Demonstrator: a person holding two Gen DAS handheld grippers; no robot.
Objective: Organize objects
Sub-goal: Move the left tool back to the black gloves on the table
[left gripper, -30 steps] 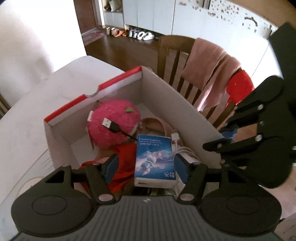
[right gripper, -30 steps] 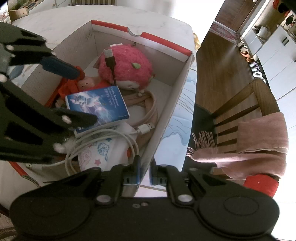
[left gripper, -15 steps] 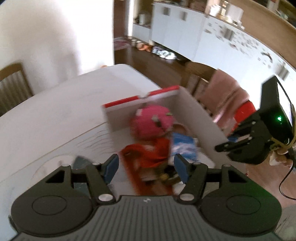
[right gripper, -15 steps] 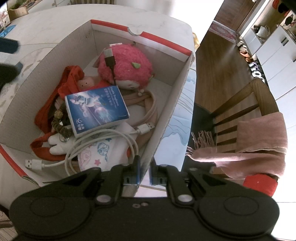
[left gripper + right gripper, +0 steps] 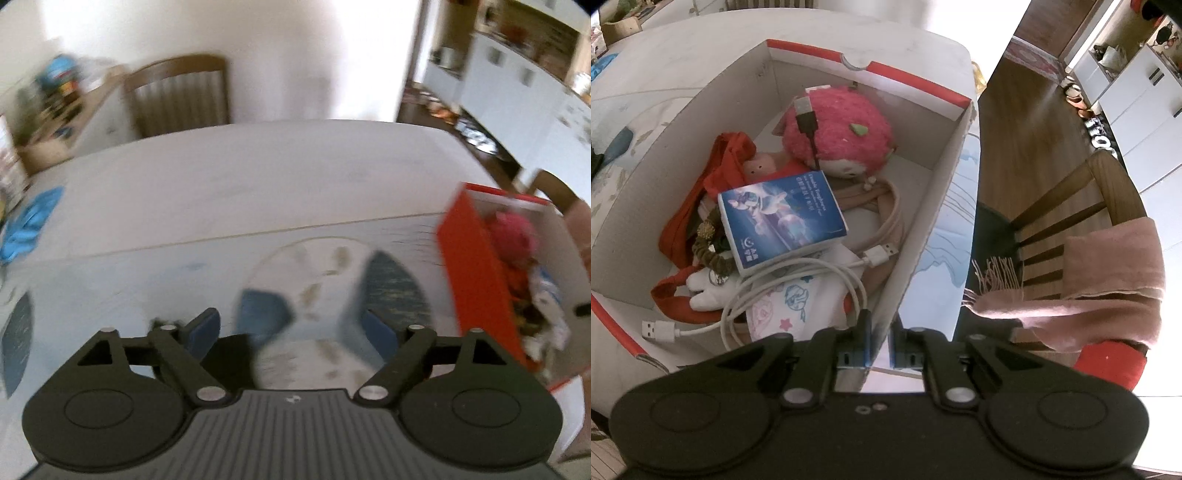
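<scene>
My left gripper [image 5: 291, 328] hangs over the patterned tablecloth [image 5: 314, 280], its jaws spread wide with nothing between them; they have just been opening further. That view is smeared with blur, so I can only make out blue patches and a pale ring in the cloth's print under the blue pads [image 5: 202, 326]. The box [image 5: 476, 280] sits off to the right in this view, showing its red outer wall, with the pink plush [image 5: 513, 232] peeking over the rim. A wooden chair [image 5: 177, 96] stands at the far side of the table, and a blue cloth [image 5: 27, 229] lies near the table's left edge. My right gripper [image 5: 878, 339] is clamped on the box's near wall [image 5: 919, 236], one pad inside and one outside, the jaws almost together on the cardboard. Looking down into the box from there, I see the pink plush [image 5: 842, 129] at the far end with a black USB plug [image 5: 805, 114] lying across it, a blue carton [image 5: 783, 218] resting flat in the middle, a red fabric piece [image 5: 701, 206] along the left side, a small white plush [image 5: 705, 288] by the near-left corner, and a white cable [image 5: 798, 280] looped in front, one plug [image 5: 657, 330] trailing to the near left. Beyond the box, a pink scarf [image 5: 1108, 280] drapes over another chair [image 5: 1082, 199].
</scene>
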